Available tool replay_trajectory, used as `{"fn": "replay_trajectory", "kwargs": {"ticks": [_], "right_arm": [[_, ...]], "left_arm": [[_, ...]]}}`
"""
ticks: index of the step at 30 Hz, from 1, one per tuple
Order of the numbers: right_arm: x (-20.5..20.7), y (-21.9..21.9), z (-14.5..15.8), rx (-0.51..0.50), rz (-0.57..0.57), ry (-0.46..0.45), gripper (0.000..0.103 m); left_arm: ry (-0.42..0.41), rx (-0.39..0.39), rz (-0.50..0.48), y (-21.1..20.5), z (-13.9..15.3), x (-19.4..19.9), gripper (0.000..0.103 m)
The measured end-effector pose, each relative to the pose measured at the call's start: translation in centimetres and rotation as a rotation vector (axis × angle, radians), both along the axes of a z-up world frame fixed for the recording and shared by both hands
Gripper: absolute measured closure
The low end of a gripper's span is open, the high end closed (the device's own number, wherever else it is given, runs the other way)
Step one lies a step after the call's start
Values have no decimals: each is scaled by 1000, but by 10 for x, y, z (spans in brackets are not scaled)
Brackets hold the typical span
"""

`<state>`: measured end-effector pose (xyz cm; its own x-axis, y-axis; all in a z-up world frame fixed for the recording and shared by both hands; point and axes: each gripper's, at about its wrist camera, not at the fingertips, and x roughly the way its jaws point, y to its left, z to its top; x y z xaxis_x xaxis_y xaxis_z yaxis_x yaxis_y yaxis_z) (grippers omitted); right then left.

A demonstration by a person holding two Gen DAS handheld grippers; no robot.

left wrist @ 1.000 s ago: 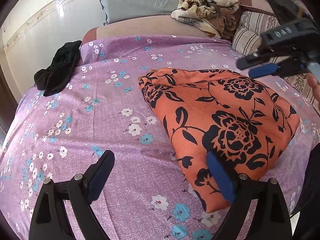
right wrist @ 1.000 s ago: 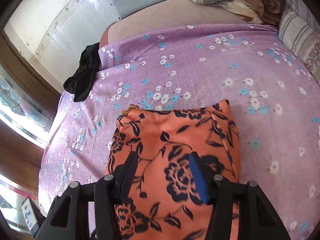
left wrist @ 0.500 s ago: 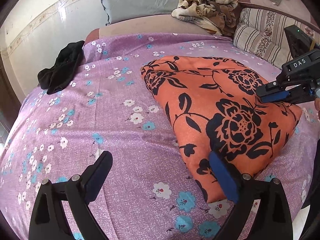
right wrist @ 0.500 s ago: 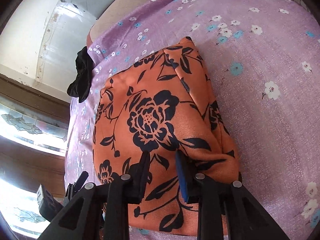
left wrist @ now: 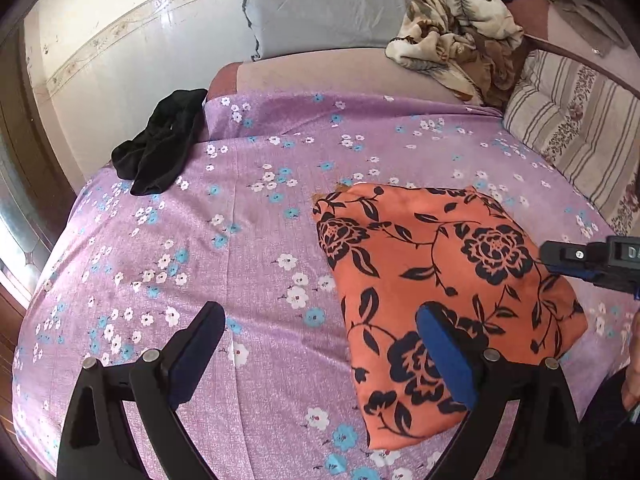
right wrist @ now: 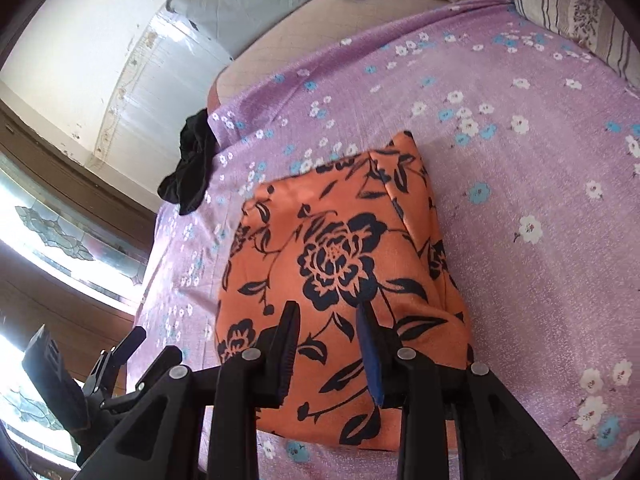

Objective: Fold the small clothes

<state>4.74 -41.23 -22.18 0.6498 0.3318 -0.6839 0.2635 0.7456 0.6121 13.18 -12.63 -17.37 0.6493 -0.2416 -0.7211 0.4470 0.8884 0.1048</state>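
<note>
A home bedroom: bed, pillows, rumpled blanket.

tools 2: left tool, right tool | orange floral garment 1 | black garment 1 | pillows 2

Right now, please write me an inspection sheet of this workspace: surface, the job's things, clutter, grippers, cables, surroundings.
Surface: bed with purple flowered sheet, mostly flat.
Job's things: orange cloth with black flowers, folded, lying on the sheet.
Clutter: black garment bunched at the sheet's far left edge; crumpled blanket, grey pillow and striped pillow at the far side.
Grippers: left gripper open, one finger above the cloth, holding nothing; right gripper over the cloth's near edge, fingers apart and opening, not pinching cloth.
Cables: nothing seen.
Surroundings: white wall; patterned window at the left.
</note>
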Motion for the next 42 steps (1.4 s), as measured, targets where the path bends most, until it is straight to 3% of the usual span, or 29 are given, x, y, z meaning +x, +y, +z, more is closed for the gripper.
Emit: {"fn": "replay_trajectory", "kwargs": {"ticks": [3, 5, 6, 8, 9, 14, 18, 21, 26, 31, 38, 40, 42], "right_arm": [[-6, -9, 7, 5, -30, -30, 71], [-5, -11, 1, -5, -26, 11, 71], [-2, -12, -7, -5, -24, 57, 71], [6, -12, -35, 43, -7, 184, 70], [8, -12, -41, 50, -22, 203, 70], [14, -13, -16, -4, -51, 63, 69], [25, -15, 1, -30, -77, -53, 70], [38, -12, -5, -38, -74, -28, 70], [59, -12, -31, -57, -78, 103, 71], [56, -13, -29, -41, -79, 91, 71], [43, -11, -2, -89, -79, -30, 70], [46, -11, -8, -88, -76, 8, 70], [52, -12, -26, -62, -63, 101, 69]], "left_arm": [[64, 23, 32, -11, -19, 20, 6], [171, 110, 34, -24, -53, 32, 6], [198, 107, 36, -25, -67, 34, 6], [163, 15, 60, -16, -71, 30, 1], [158, 13, 60, -15, -72, 30, 1], [128, 22, -21, -11, -64, 28, 1], [142, -20, -27, -5, -61, 34, 1], [158, -41, -29, -4, -61, 36, 1], [171, -40, -60, -6, -64, 38, 1], [150, -50, -45, -5, -67, 33, 1], [97, -27, -39, -8, -66, 27, 0], [97, -29, -39, -8, -66, 27, 0], [106, -33, -44, -8, -67, 28, 0]]}}
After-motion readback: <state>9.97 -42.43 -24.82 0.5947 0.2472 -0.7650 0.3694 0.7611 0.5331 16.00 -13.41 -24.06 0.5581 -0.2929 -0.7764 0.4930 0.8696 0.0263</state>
